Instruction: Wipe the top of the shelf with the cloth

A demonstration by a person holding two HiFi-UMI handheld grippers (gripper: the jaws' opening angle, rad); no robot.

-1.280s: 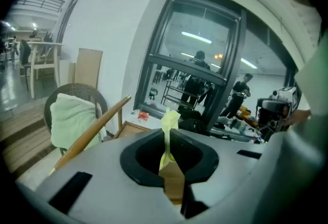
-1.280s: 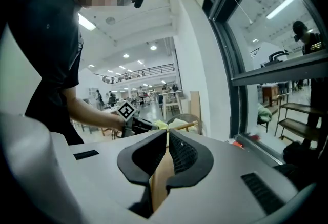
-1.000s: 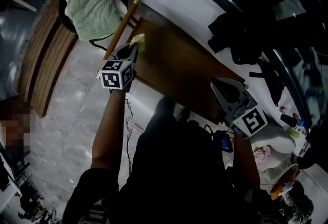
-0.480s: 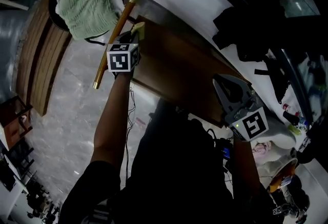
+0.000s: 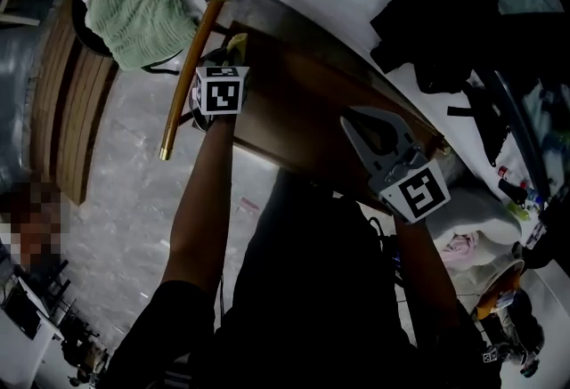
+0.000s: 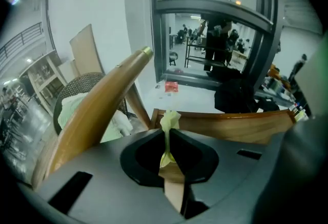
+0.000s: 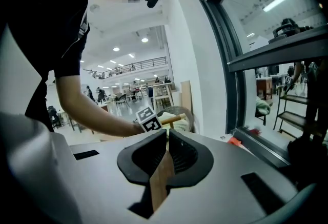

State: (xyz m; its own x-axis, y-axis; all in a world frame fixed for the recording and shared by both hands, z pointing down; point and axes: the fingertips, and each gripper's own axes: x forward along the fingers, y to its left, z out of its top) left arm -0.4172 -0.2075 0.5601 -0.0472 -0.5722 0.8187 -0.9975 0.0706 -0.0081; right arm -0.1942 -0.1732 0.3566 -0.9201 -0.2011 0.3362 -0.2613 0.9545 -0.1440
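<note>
1. My left gripper (image 5: 228, 58) is clenched on the yellow-green cloth (image 6: 169, 119), at the 10 o'clock corner of the shelf (image 5: 303, 111) top.
2. My right gripper (image 5: 356, 125) hovers over the brown top's 4 o'clock side, jaws pressed together on nothing.
3. A wooden pole (image 5: 189, 67) slants just beside the left gripper; a green towel (image 5: 134, 9) lies at 11 o'clock.

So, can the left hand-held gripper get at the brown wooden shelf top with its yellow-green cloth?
Probably yes. The left hand-held gripper pinches the yellow-green cloth at the left end of the brown wooden shelf top; bare wood lies ahead, and the leaning wooden pole stands outside it.
</note>
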